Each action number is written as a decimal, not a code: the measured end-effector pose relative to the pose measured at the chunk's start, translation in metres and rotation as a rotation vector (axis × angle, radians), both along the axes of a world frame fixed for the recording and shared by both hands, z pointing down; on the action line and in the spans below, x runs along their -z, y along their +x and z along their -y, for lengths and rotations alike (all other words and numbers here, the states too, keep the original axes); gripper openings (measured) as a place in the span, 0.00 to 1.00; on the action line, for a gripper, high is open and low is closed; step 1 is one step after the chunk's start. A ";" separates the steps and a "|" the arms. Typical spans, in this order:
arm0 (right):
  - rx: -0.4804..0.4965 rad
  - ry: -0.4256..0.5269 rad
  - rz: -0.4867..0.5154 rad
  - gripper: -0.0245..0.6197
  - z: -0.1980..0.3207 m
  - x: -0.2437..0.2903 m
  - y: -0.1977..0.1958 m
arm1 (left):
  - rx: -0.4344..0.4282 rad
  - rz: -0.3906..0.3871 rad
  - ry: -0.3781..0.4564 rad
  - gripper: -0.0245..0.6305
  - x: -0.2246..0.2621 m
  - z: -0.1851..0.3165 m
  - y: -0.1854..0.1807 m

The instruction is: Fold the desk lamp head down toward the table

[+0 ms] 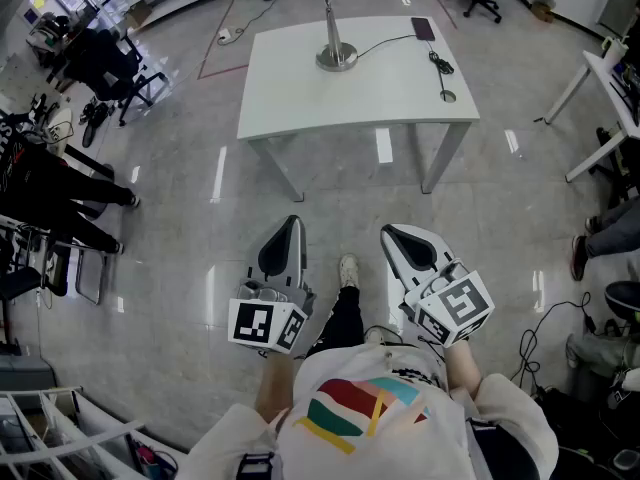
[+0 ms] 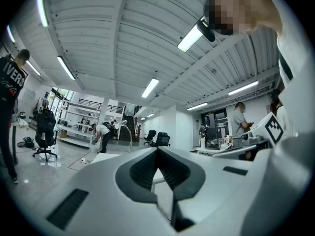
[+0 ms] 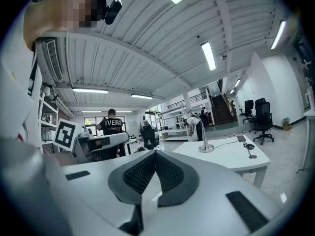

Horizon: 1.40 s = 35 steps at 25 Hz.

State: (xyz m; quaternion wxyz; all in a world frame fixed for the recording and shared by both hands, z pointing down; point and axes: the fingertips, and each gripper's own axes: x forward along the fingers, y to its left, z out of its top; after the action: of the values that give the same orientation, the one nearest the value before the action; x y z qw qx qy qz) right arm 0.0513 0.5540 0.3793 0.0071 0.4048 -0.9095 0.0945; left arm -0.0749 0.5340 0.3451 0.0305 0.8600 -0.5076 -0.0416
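Lamp [image 1: 337, 57] well beyond left hand-held gripper [image 1: 292, 220], right hand-held gripper [image 1: 387, 231]

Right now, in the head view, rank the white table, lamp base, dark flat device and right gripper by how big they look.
1. white table, largest
2. right gripper, though it is much nearer the camera, so its rank is unsure
3. lamp base
4. dark flat device, smallest

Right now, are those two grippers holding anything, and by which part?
Nothing. The left gripper and right gripper are both shut and empty, short of the lamp on the table.
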 end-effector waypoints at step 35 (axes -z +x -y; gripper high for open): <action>0.071 0.063 -0.090 0.05 0.627 0.058 -0.015 | 0.037 -0.073 0.134 0.11 0.075 0.619 -0.002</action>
State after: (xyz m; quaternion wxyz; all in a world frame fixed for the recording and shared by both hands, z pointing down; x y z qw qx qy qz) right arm 0.0367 -0.0730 0.3211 0.0385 0.3760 -0.9246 0.0474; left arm -0.0766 -0.0849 0.2699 -0.0092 0.8486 -0.5180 -0.1073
